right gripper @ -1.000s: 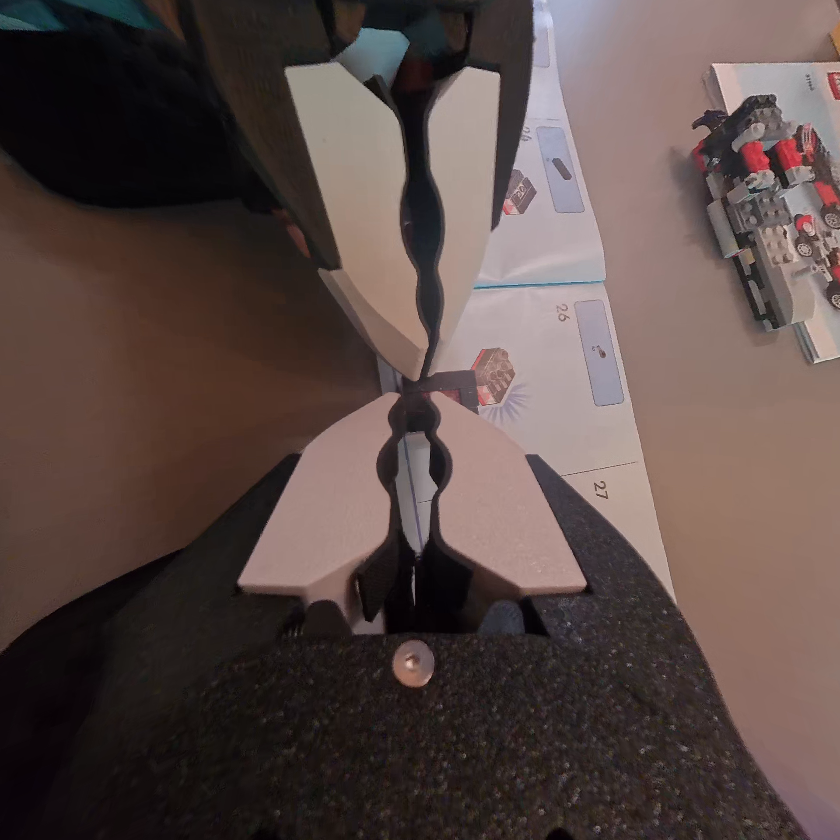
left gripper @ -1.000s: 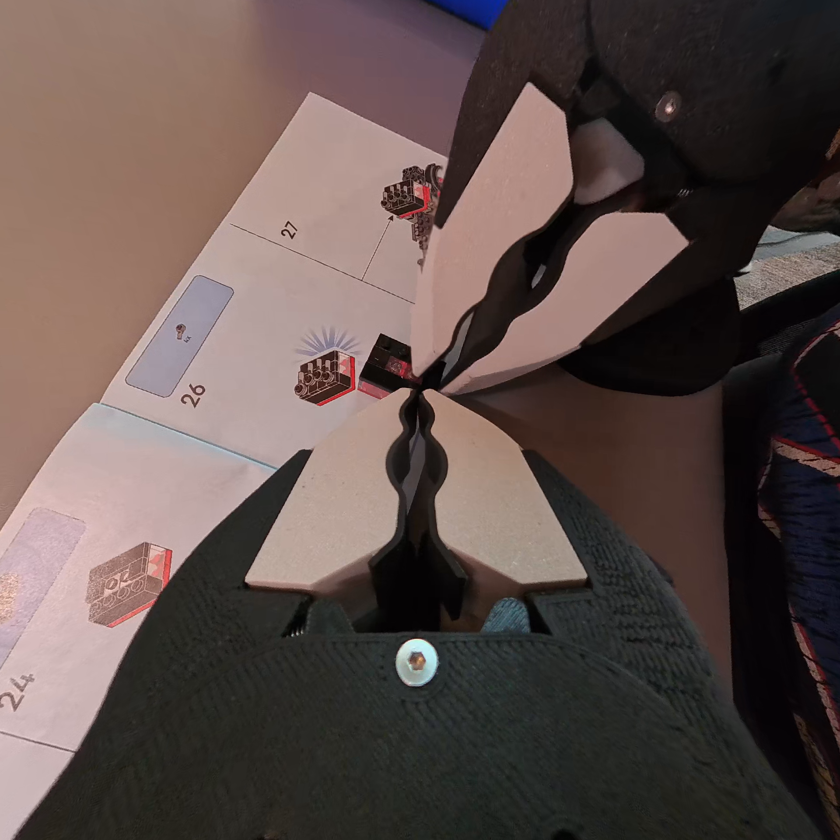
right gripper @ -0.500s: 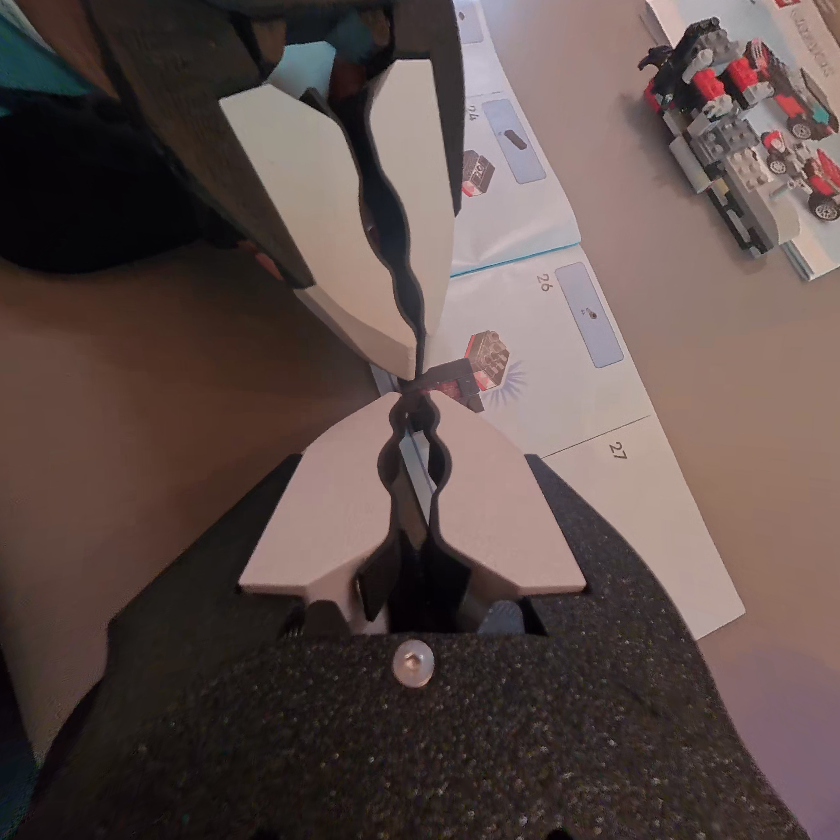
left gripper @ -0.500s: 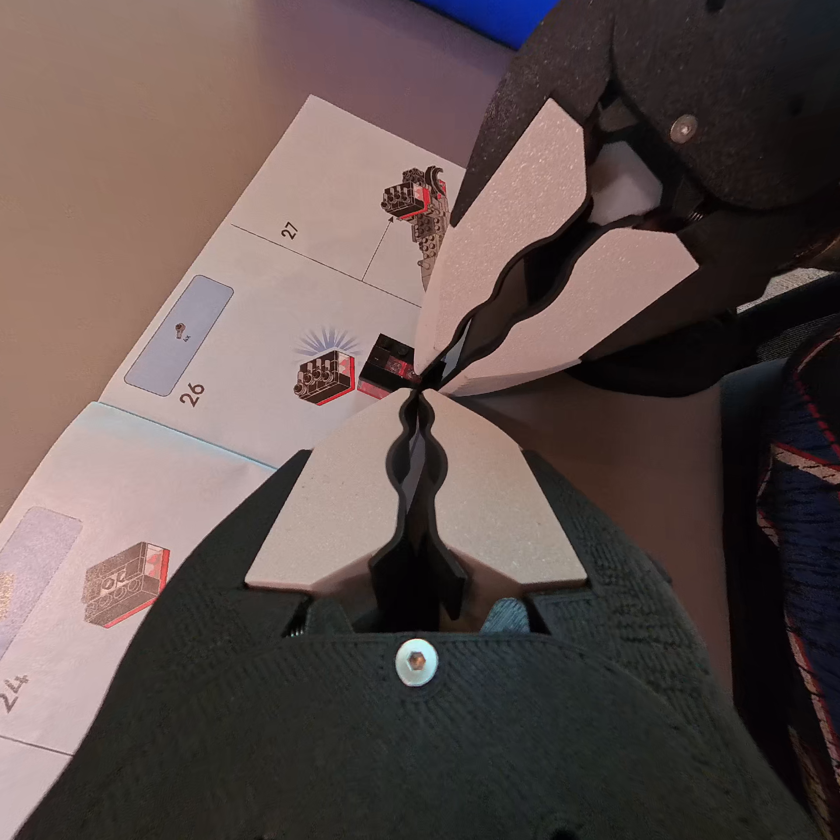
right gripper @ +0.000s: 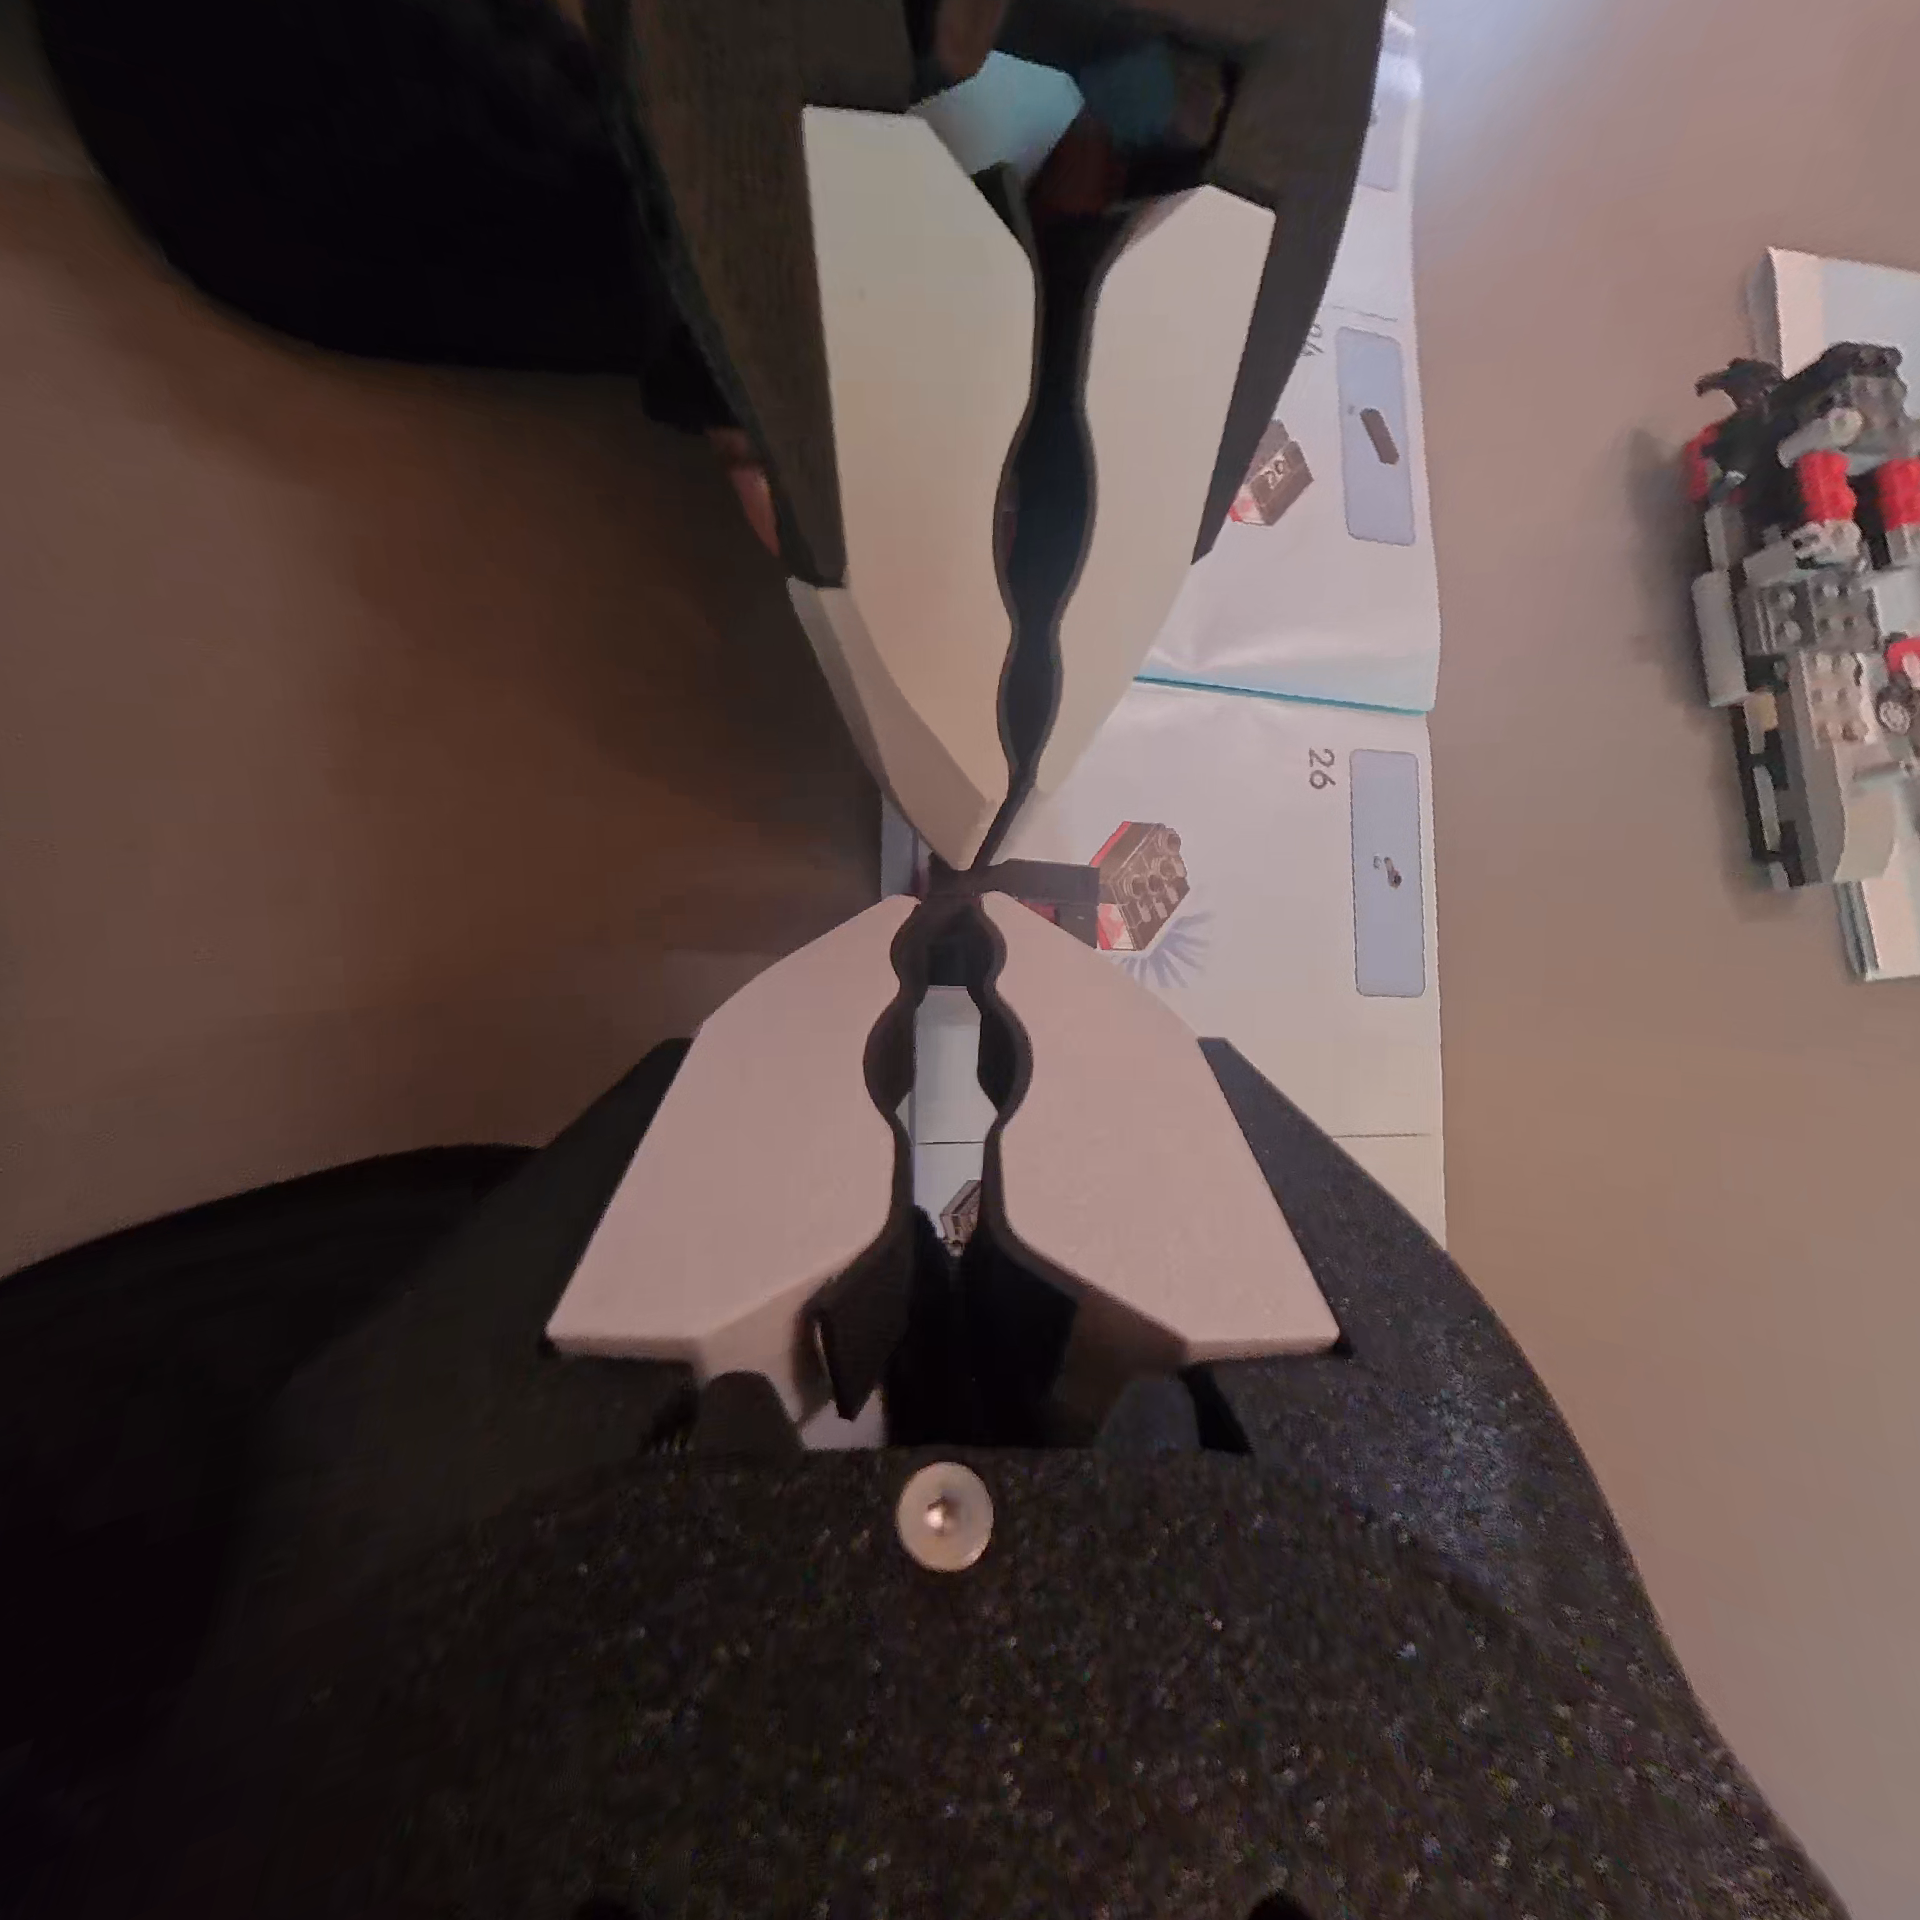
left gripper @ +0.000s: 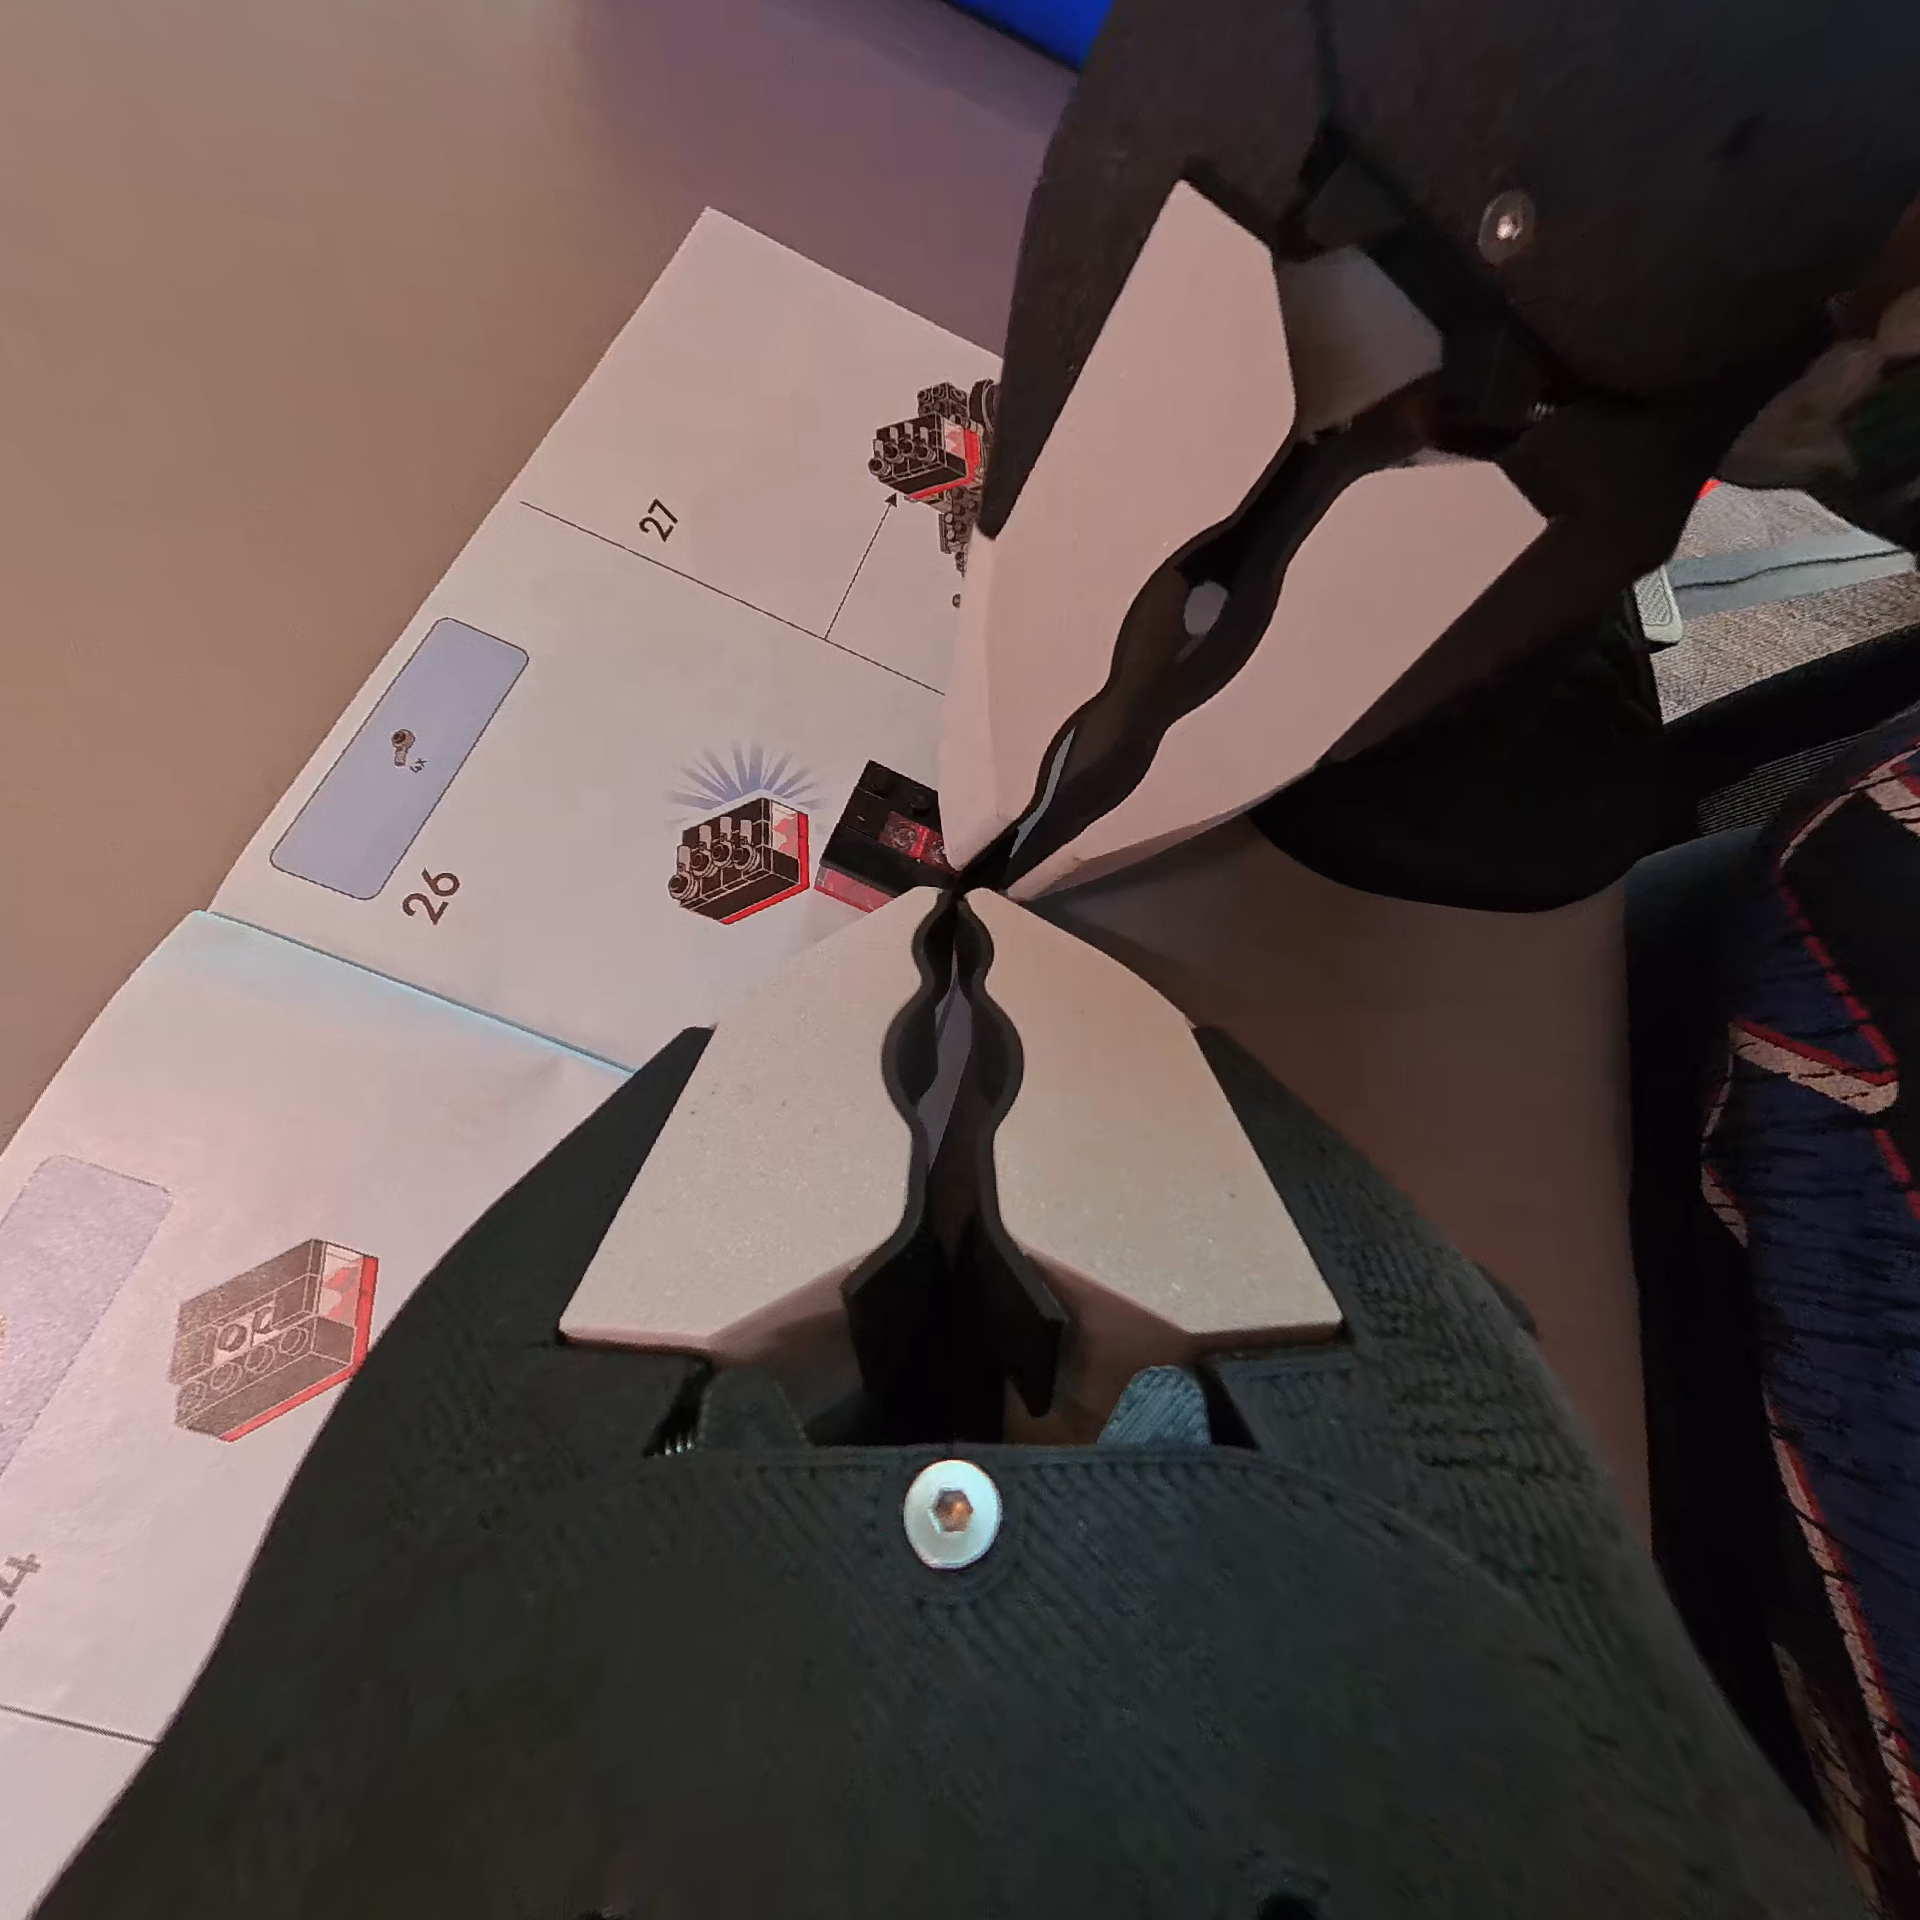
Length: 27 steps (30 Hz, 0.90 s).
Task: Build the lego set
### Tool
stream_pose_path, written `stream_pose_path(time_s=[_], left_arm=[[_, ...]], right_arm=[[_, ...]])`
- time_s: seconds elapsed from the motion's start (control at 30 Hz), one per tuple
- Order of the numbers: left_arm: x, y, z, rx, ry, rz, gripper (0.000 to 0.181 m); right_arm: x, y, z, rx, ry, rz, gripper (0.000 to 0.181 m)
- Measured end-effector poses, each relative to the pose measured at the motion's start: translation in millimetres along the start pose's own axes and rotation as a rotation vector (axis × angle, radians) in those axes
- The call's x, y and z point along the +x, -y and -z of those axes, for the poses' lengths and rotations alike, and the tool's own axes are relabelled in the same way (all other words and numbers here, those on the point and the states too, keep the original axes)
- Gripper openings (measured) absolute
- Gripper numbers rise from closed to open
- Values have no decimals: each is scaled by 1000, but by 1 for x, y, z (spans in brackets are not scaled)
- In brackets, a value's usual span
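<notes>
Grippers meet tip to tip over the instruction sheet [left gripper: 582, 665].

Left gripper [left gripper: 958, 902] and right gripper [right gripper: 951, 914], both clenched, pinch the small black-and-red block [left gripper: 883, 847], probably steadying it for assembly.

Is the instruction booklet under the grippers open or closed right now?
Open. The booklet lies spread flat on the table, printed step pages facing up, beneath the left gripper and right gripper.

Likely an office: plain tan desk [left gripper: 260, 260]; grey carpet [left gripper: 1766, 644]; dark mesh chair [left gripper: 1714, 790] alongside.
</notes>
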<state>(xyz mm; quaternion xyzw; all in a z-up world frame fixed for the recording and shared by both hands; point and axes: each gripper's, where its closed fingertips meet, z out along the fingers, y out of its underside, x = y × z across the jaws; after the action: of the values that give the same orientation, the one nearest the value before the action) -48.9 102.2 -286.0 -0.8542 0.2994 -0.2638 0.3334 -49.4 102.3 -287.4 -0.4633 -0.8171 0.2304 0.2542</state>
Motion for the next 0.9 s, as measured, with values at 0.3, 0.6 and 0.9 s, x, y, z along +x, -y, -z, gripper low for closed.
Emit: stream_pose_path(time_s=[0.3,0.6,0.9], left_arm=[[0,0,0,0,-2,3,1],[0,0,0,1,4,-5,1],[0,0,0,1,5,-5,1]], right_arm=[[-1,0,0,16,52,28,7],[0,0,0,17,-28,-151,7],[0,0,0,8,-53,-273,7]])
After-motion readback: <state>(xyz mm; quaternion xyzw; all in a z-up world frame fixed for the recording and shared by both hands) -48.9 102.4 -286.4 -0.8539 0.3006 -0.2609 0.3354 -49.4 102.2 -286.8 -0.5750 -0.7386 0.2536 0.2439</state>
